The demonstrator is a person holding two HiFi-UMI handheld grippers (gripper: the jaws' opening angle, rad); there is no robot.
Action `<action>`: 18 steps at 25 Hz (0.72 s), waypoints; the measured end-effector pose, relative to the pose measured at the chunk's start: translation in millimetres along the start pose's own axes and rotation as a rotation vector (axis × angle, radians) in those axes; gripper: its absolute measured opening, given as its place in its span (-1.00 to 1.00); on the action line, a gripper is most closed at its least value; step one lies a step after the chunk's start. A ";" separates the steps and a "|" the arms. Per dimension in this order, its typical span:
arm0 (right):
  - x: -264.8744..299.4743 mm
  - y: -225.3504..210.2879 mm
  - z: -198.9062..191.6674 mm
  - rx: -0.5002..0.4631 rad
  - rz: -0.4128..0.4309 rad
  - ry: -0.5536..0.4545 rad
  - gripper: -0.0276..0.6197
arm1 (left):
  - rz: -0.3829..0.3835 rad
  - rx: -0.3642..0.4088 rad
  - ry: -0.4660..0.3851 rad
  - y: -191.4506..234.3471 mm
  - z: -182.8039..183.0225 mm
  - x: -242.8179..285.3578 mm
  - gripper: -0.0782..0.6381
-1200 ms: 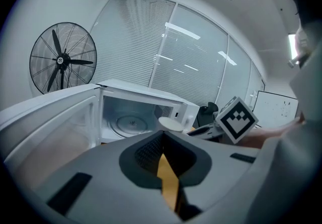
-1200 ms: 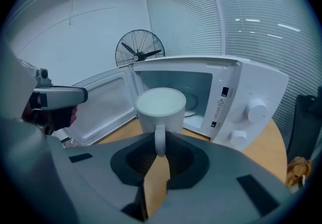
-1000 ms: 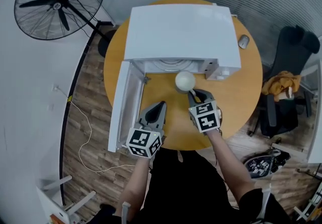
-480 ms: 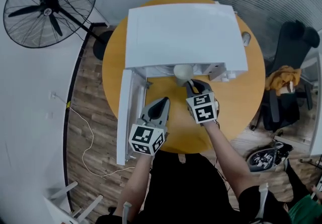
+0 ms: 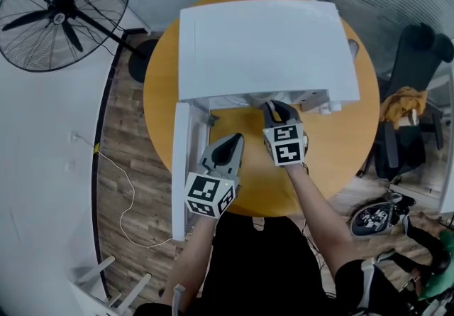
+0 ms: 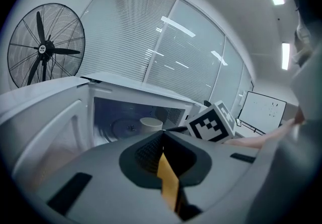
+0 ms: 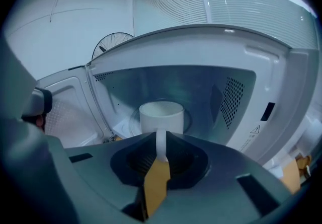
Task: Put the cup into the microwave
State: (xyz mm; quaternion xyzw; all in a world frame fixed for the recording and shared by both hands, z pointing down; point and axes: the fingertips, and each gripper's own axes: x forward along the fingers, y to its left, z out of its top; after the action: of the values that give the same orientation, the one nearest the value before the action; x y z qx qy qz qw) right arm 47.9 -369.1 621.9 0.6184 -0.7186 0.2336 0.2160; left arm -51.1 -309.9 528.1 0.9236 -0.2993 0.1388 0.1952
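Head cam is looking almost straight down from up high, taking in the whole round worktop (image 5: 333,158), the microwave (image 5: 262,45) roof and both tools from behind. The left tool (image 5: 230,143) cam is sitting low and a bit back, facing the open cavity at an angle from the door side. The right tool (image 5: 273,107) cam is sitting right at the opening, looking straight in. Both tool cams are sharing the cavity, the cup (image 7: 161,116) and the fan (image 6: 45,47).

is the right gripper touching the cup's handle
Touching. The right gripper view shows the right gripper with its jaws shut on the thin handle of the white cup, with no gap on either side.
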 end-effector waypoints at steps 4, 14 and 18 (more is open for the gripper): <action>10.9 -2.6 3.4 -0.018 -0.011 -0.051 -0.76 | -0.003 -0.002 -0.001 2.1 0.7 1.3 -0.80; 34.3 -4.4 11.3 -0.031 -0.043 -0.148 -0.77 | -0.011 -0.010 -0.001 3.4 0.8 -2.2 -0.80; 44.4 -5.9 15.8 -0.039 -0.047 -0.167 -0.77 | -0.027 -0.009 0.004 -2.7 -0.4 -2.9 -0.80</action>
State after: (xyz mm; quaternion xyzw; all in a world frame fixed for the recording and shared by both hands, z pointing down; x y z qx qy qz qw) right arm 47.1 -414.3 636.4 0.6481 -0.7237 0.1623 0.1728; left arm -51.7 -306.3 526.7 0.9264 -0.2870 0.1365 0.2020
